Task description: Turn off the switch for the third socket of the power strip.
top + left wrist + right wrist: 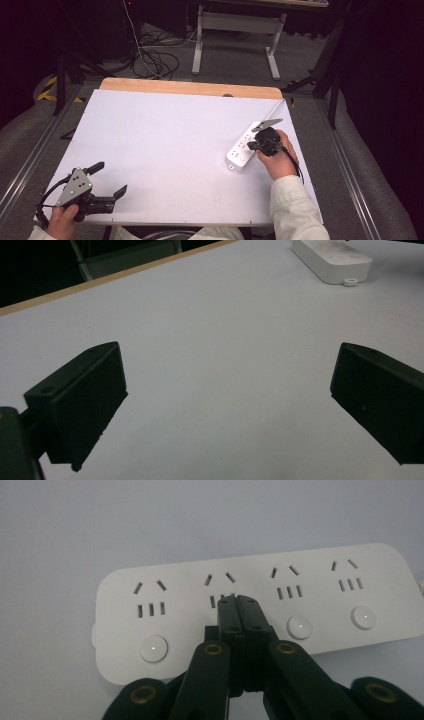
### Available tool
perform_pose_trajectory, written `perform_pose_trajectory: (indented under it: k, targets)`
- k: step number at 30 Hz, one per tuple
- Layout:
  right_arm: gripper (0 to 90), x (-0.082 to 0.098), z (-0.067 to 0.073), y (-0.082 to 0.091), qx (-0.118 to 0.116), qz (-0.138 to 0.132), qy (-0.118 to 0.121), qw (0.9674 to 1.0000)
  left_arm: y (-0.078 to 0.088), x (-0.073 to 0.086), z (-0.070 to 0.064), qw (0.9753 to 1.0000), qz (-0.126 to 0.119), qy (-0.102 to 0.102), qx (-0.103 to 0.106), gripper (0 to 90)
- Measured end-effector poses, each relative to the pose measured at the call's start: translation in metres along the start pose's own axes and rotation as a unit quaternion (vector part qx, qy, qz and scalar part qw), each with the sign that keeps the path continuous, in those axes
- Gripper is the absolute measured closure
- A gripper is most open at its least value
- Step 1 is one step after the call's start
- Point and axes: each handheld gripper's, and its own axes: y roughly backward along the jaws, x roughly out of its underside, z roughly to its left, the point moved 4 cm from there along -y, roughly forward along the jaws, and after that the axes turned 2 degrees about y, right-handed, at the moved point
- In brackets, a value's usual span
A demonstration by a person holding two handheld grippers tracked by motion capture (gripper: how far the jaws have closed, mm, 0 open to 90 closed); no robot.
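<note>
A white power strip [245, 145] with several sockets and round buttons lies on the right side of the white table [165, 145]. My right gripper [256, 145] is over it, jaws pressed together with nothing between them. In the right gripper view its tips [238, 601] rest on the power strip [190, 615] at the second socket from the left, hiding that socket's button. My left gripper [111, 179] rests near the table's front left corner, jaws wide apart and empty. In the left gripper view, the strip's end [332, 260] shows far off at the upper right.
A wooden strip [190, 88] edges the table's far side. The power strip's white cord [278, 106] runs off toward the far right corner. Beyond the table stand a desk frame [235, 37] and loose cables on the floor [150, 57].
</note>
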Motion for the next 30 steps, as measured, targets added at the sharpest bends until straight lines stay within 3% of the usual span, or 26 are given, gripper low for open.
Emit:
perform_pose_trajectory:
  k: [14,30]
  targets:
    - [90.0,0.0010,0.0003,-0.0072,-0.002,0.021,0.002,0.9998,-0.0002,0.0001,-0.0003,1.0000,0.001,0.001,0.001,1.9]
    - [90.0,0.0020,0.0003,-0.0100,-0.002,0.027,-0.001,0.9996,-0.0004,0.0003,-0.0009,1.0000,0.001,0.003,0.002,1.9]
